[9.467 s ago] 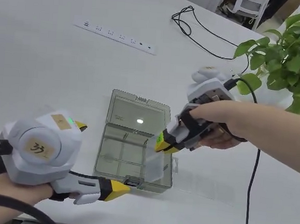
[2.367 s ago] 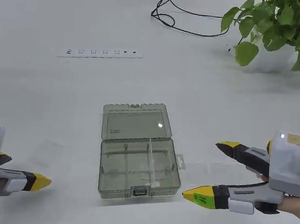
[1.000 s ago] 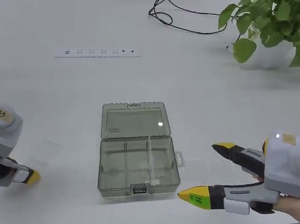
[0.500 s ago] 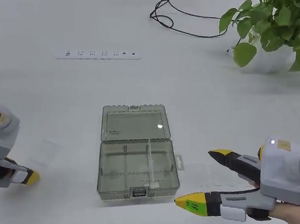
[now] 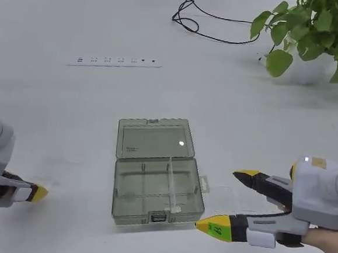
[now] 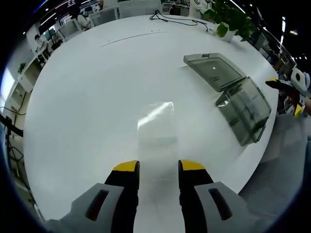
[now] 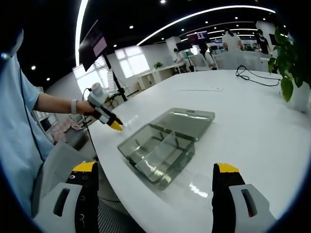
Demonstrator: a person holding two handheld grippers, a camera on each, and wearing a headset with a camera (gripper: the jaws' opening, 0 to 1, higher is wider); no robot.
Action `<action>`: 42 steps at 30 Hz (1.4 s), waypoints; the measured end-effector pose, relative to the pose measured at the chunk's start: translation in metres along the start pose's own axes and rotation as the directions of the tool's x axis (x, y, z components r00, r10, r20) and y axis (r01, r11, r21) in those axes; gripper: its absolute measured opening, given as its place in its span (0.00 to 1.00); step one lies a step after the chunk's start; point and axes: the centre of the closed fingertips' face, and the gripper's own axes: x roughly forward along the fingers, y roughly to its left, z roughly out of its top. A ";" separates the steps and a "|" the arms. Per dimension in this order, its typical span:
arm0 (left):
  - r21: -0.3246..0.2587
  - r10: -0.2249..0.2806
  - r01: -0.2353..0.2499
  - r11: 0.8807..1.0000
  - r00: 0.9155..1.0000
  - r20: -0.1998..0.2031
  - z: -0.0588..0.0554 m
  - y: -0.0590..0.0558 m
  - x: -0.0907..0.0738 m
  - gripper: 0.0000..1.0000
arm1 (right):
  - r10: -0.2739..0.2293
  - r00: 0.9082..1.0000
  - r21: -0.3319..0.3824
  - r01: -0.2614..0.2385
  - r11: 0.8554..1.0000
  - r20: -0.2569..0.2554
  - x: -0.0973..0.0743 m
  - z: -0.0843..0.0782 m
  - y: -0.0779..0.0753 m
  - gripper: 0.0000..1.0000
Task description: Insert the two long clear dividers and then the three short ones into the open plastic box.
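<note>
Clear thin plastic divider strips point(image 7: 199, 188) are seen flat on the white table point(image 5: 218, 95) beside the open smoky-grey plastic box point(image 5: 157, 187), before the wide-spread right gripper point(image 5: 223, 200); another clear strip point(image 6: 155, 121) lies at the narrow-parted left gripper point(image 6: 158, 167) (a grip cannot be told). Judged light and slippery: edges should be pinched.

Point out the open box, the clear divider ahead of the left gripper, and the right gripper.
open box point(image 5: 153, 140): head view, on its lid.
clear divider point(image 6: 156, 119): left gripper view, middle of the sheet.
right gripper point(image 5: 225, 200): head view, midway between its fingertips.
</note>
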 end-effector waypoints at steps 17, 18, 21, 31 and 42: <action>0.042 -0.126 0.120 0.992 0.973 0.193 0.060 -0.061 -0.024 0.30 | 0.004 1.000 0.051 -0.004 0.999 -0.004 0.017 0.013 0.004 0.94; 0.042 -0.134 0.128 0.991 0.971 0.200 0.062 -0.065 -0.024 0.30 | -0.005 1.000 0.070 0.006 0.998 -0.005 0.018 0.014 0.002 0.92; 0.048 -0.155 0.148 0.988 0.963 0.222 0.069 -0.077 -0.026 0.30 | -0.014 1.000 0.104 0.012 0.995 0.022 0.022 0.022 -0.001 0.91; 0.040 -0.205 0.202 0.979 0.939 0.277 0.080 -0.112 -0.024 0.30 | 0.002 0.999 0.160 -0.009 0.987 0.044 0.044 0.041 0.010 0.86; 0.028 -0.213 0.217 0.976 0.919 0.333 0.085 -0.141 -0.025 0.30 | 0.011 0.997 0.274 -0.032 0.961 0.075 0.061 0.060 0.019 0.71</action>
